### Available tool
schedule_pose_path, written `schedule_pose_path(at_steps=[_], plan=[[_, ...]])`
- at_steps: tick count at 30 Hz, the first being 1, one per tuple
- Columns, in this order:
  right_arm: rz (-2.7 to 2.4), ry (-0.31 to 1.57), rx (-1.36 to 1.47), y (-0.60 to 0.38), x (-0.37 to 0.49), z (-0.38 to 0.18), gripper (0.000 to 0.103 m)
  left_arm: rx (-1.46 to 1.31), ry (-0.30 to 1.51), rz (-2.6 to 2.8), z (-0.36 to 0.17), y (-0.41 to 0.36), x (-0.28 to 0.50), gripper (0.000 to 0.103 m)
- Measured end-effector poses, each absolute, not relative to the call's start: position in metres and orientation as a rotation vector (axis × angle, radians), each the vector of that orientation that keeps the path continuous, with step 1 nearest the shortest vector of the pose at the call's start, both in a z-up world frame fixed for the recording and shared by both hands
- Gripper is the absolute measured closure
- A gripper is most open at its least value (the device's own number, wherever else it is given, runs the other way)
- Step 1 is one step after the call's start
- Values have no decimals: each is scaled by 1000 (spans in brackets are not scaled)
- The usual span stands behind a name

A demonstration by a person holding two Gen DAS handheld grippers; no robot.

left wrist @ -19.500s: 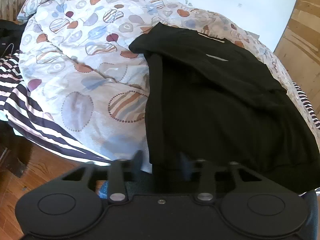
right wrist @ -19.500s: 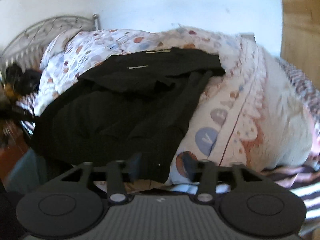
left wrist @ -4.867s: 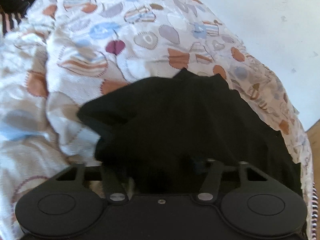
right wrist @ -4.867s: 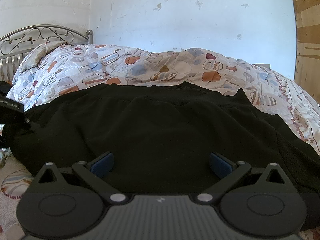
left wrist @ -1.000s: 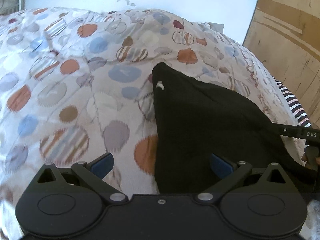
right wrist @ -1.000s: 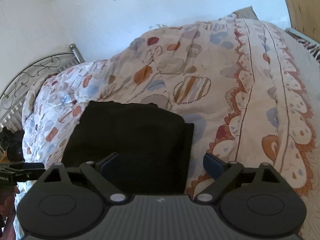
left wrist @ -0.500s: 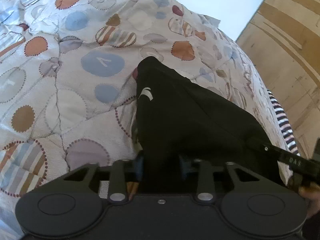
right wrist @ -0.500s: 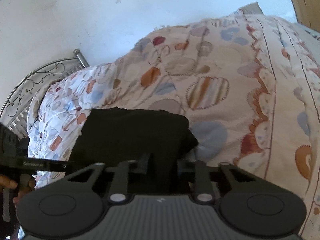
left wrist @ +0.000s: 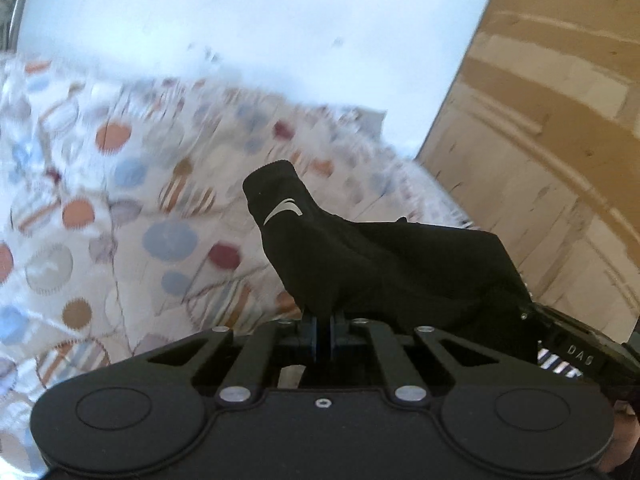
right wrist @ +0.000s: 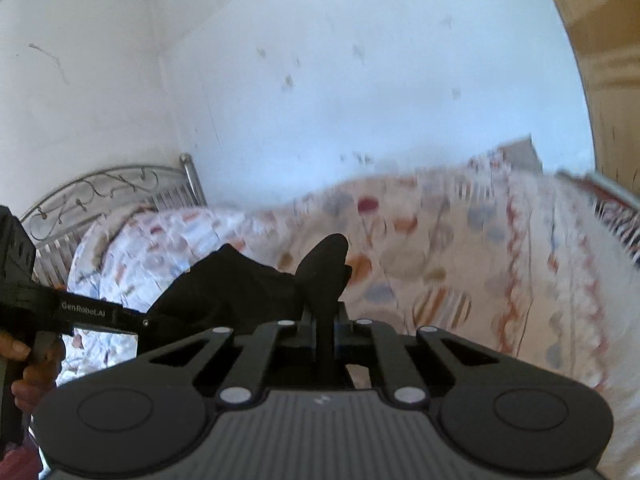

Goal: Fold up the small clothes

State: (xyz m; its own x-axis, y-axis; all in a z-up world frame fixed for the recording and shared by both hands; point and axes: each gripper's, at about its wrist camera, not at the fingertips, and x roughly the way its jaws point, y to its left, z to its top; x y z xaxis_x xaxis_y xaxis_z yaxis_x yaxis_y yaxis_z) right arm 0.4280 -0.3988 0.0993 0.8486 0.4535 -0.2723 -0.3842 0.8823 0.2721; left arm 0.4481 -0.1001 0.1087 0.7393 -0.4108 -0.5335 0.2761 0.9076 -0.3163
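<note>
A small black garment (left wrist: pixel 380 264) with a white logo hangs stretched between both grippers above the patterned quilt (left wrist: pixel 120 240). In the left wrist view my left gripper (left wrist: pixel 323 326) is shut on one corner of the cloth, which stands up in a peak past the fingers. My right gripper (right wrist: pixel 325 320) is shut on the opposite corner of the black garment (right wrist: pixel 240 284), with a fold of it poking up between the jaws. The garment sags between the two grips. The frames are blurred by motion.
The quilt (right wrist: pixel 460 248) covers a bed with a metal headboard (right wrist: pixel 112 188) at the left. A white wall rises behind the bed. A wooden wardrobe (left wrist: pixel 540 140) stands at the right. A hand (right wrist: pixel 28 376) holds the other gripper's handle at the left edge.
Both grippers went from wide open over the folded garment to shut on its near edge. Both have risen, lifting the cloth off the quilt.
</note>
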Motion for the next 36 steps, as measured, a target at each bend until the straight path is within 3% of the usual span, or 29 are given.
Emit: schedule_pose_path(at_steps=[11, 20, 26, 36], plan=[[478, 186, 162, -378, 361, 179, 95, -164, 460, -400, 198, -83, 369, 99], [590, 203, 114, -302, 363, 201, 95, -130, 443, -324, 218, -17, 329, 98], [647, 316, 128, -228, 411, 168, 95, -150, 511, -202, 194, 50, 353, 98], [610, 511, -25, -107, 540, 67, 95, -216, 676, -82, 69, 162, 480, 97]])
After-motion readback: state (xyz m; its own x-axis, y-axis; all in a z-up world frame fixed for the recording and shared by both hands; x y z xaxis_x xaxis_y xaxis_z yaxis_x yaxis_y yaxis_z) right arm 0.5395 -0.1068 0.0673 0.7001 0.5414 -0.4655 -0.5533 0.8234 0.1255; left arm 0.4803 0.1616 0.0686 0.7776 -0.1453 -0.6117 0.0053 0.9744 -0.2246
